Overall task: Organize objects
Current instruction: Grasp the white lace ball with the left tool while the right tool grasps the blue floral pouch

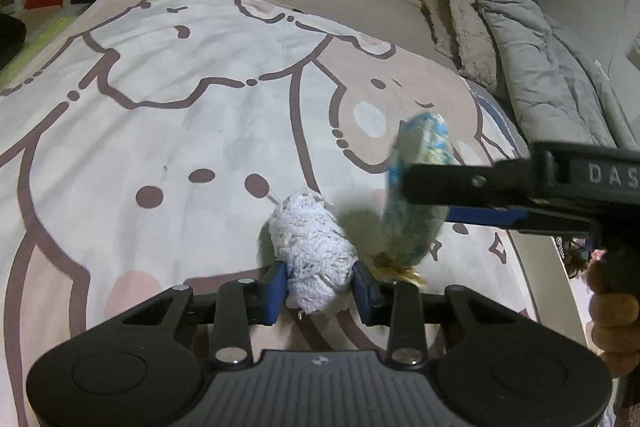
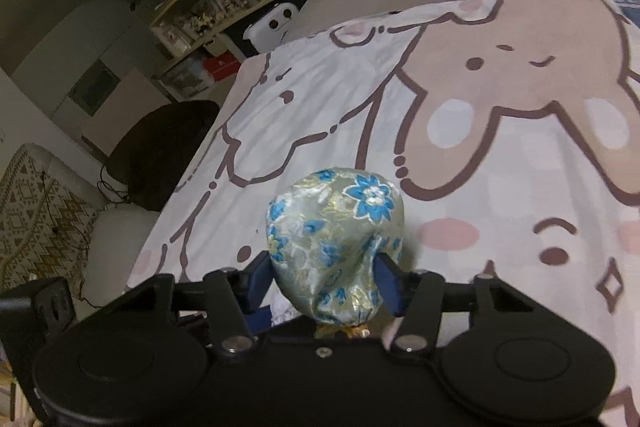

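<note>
Gripping a white knitted bundle (image 1: 312,259) between its blue pads, my left gripper (image 1: 320,291) holds it just above the cartoon-print blanket (image 1: 160,115) covering the bed. My right gripper (image 2: 324,279) is clamped on a blue floral satin pouch (image 2: 340,235), its gold-tied neck pointing back toward the gripper body. From the left wrist view, the pouch hangs just beside the bundle, to its right. Grey pillows (image 1: 536,67) lie at the far edge of the bed.

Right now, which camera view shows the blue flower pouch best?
The right wrist view: the blue flower pouch fills the centre, sharp, pinched in the right gripper. The left wrist view shows it only edge-on, blurred, partly behind the gripper's fingers.
</note>
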A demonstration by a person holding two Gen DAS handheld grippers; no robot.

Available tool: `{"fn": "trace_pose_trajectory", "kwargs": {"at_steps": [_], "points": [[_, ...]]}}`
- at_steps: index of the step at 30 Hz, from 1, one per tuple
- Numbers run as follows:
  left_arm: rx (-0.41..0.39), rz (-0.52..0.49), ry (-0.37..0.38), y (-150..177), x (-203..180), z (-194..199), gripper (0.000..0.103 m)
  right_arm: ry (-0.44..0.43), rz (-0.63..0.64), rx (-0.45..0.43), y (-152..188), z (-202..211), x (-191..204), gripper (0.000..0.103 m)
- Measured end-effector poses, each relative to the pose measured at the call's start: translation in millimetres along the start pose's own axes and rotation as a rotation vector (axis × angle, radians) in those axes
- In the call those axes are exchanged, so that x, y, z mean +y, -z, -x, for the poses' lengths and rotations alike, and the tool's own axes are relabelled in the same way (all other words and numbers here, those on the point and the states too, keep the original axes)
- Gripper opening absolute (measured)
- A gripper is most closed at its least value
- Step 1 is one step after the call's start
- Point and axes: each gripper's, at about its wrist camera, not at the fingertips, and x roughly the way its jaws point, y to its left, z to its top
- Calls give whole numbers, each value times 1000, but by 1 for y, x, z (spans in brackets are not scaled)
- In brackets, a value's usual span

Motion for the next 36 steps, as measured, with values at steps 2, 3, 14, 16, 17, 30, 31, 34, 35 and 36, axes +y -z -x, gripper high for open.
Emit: {"fn": "trace_pose_trajectory", "kwargs": {"at_steps": [2,3,14,16,17,30,31,34,35,36], "points": [[3,8,-14,2,0,3,38,58,19,-13,2,6,-1,50],[6,10,-23,2,0,4,38,78,26,-10,3,8,-2,49],[-14,-8,-74,1,-4,2,65,121,20,4,11,19,-19,43],[-17,-12,-75,2,-4,-4,65,102,3,-6,12,19,-22,62],[-22,-12,-75,3,-4,-7,65,93,-2,-10,12,19,-22,66],[39,-93,-103,2,-5,-8,42,72,-21,20,24,-13,-31,88],[39,-122,-122,2,-7,-5,42,76,-15,27,24,-16,-30,89],[40,-192,-169,4,-11,5,42,84,12,48,22,-22,-25,94],[46,-203,-175,5,-11,6,42,89,24,53,22,-25,-23,95],[55,-216,-184,6,-12,6,42,97,37,59,21,-27,-21,96]]}}
